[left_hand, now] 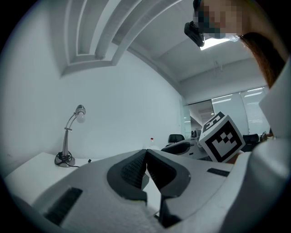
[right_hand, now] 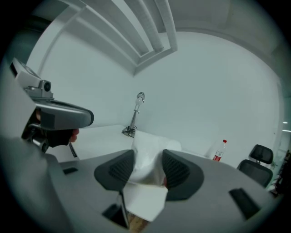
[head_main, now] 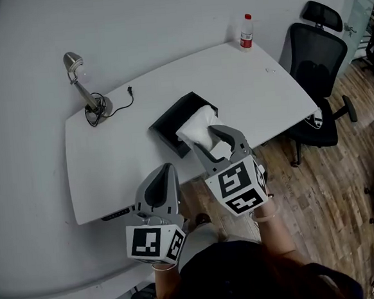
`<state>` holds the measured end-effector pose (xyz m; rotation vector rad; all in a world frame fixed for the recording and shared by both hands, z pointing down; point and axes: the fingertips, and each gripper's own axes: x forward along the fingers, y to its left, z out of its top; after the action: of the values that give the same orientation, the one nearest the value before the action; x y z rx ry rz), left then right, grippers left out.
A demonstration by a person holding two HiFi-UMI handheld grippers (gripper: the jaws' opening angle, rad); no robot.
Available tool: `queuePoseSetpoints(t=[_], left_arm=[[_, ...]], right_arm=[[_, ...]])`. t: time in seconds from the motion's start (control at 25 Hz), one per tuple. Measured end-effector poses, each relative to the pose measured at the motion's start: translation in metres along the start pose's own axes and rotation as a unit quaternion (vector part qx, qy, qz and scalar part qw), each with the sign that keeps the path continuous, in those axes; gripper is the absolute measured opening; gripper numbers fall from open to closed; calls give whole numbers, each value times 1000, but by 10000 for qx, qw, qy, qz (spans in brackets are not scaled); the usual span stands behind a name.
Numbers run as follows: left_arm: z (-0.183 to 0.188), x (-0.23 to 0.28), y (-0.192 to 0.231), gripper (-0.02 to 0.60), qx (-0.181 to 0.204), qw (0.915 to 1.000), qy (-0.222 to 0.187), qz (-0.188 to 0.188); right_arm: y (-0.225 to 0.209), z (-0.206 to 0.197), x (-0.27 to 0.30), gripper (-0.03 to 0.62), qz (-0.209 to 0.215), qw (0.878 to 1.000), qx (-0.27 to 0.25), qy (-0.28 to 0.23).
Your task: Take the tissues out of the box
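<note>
A black tissue box [head_main: 169, 124] lies near the front edge of the white table [head_main: 253, 89]. A bunch of white tissues [head_main: 198, 125] rises out of its top. My right gripper [head_main: 209, 139] is over the box's near end, shut on the tissues. In the right gripper view the white tissues [right_hand: 146, 152] fill the gap between the two pads and hang down below them. My left gripper [head_main: 166, 174] is held off the table's front edge, left of the right one. Its jaws meet at the tips with nothing between them, as the left gripper [left_hand: 146, 154] shows in its own view.
A desk lamp [head_main: 80, 82] with a black cable stands at the table's back left. A red-labelled bottle [head_main: 247, 31] stands at the far right corner. A black office chair [head_main: 314, 64] is at the table's right end on the wooden floor [head_main: 332, 192].
</note>
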<state>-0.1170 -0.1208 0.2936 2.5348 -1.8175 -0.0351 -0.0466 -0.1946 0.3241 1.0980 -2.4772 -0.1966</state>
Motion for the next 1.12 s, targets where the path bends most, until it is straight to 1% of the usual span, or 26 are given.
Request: queuePoseSetpoints(t=[0.4, 1.12], left_arm=[[7, -18, -20, 25, 66, 9999, -70, 123], [13, -56, -68, 25, 172, 9995, -168, 193]], right_arm=[[6, 10, -40, 206, 76, 9989, 73, -462], [17, 4, -117, 202, 98, 9961, 187, -854]])
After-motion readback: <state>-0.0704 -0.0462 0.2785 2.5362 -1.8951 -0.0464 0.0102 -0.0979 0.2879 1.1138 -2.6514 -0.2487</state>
